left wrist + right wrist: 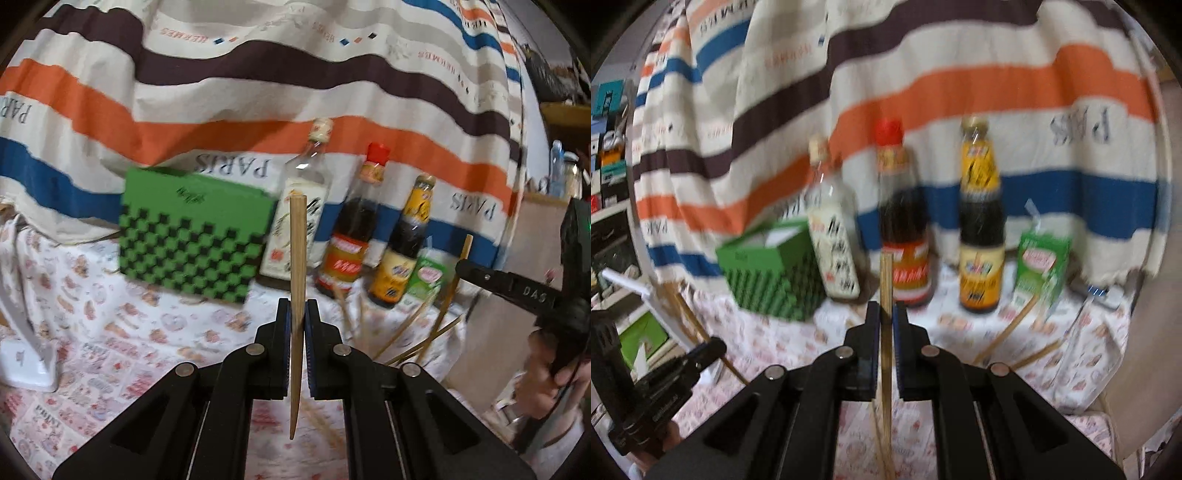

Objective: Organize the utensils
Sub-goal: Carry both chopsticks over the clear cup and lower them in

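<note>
In the left wrist view, a wooden chopstick [297, 295] is clamped upright between the jaws of the left hand-held gripper [297, 317], its thick end up and its thin tip hanging below the jaws. A green and black checkered box [192, 236] is seen standing on the surface [110, 350], which is covered with a cloth printed in red and pink. Just right of the box, three bottles are lined up: a clear bottle [301, 218] with a pale label, a dark sauce bottle [354, 229] with a red cap, and a dark bottle with a yellow label [402, 243]. A small green carton [428, 275] is set beside the last one. Loose chopsticks [424, 332] are scattered on the surface near the carton. A striped cloth [258, 81] is hung behind, with "PARIS" and "HERMES" printed upside down. At the right edge the right hand-held gripper [465, 267] is seen, marked "DAS", with a chopstick [460, 269] held in it.

In the right wrist view, which is blurred, a second chopstick [885, 325] is gripped upright by the closed jaws of the right hand-held gripper [885, 317]. The same box [772, 273], three bottles [905, 229] and carton [1041, 269] are shown beyond it, and two chopsticks [1008, 328] are lying on the surface [960, 321] at right. The bottle labels cannot be read. The left hand-held gripper [713, 349] is visible at lower left.
</note>
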### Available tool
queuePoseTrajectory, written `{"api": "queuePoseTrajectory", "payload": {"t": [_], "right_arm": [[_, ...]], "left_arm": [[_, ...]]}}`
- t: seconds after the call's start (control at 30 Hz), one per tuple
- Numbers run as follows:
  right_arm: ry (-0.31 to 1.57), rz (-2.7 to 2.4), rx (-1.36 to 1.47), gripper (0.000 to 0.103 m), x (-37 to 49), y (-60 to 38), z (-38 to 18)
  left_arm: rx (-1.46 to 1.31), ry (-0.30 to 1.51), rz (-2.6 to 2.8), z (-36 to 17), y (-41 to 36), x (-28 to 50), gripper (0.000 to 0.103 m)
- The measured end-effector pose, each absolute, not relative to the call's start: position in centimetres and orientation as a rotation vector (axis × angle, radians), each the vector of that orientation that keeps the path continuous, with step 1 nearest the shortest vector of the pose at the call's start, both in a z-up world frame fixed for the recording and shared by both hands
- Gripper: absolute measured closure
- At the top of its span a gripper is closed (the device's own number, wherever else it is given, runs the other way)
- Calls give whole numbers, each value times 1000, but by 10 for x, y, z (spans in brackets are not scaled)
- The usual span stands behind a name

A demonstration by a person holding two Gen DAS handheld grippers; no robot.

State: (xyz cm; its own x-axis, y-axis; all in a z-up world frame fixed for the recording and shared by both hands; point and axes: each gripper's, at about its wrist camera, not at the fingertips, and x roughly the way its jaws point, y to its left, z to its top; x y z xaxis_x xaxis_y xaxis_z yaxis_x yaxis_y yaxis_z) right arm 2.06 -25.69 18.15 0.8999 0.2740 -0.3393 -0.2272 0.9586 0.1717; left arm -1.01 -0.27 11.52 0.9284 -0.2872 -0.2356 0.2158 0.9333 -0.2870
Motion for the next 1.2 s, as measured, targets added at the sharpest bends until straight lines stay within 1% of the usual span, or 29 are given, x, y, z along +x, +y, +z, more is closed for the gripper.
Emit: {"api": "queuePoseTrajectory", "payload": {"t": [0.1,0.17,0.27,0.43,0.57,0.63,0.73,0.87,1.2], "right_arm": [[296,249,169,96,18,-271,191],[285,222,185,96,21,-278,190],[264,187,213,96,27,-289,184],[179,151,229,96,31,-304,180],[99,158,259,96,29,-312,179],[124,147,235,96,35,-308,176],[167,130,215,96,45,-306,169],[288,140,177,96,66,-302,157],[509,196,216,96,100,-311,128]], "left_arm": [[-230,231,-303,140,-19,-8,97],[-216,167,-323,154,-26,-9,97],[-253,148,-372,170,-33,4,97],[-322,147,-472,178,-54,24,97],[-292,122,-492,172,-82,34,97],[-258,116,-471,164,-95,41,97],[-199,154,-455,146,-114,56,97],[-152,214,-436,121,-129,73,97],[-191,322,-450,90,-126,93,97]]}}
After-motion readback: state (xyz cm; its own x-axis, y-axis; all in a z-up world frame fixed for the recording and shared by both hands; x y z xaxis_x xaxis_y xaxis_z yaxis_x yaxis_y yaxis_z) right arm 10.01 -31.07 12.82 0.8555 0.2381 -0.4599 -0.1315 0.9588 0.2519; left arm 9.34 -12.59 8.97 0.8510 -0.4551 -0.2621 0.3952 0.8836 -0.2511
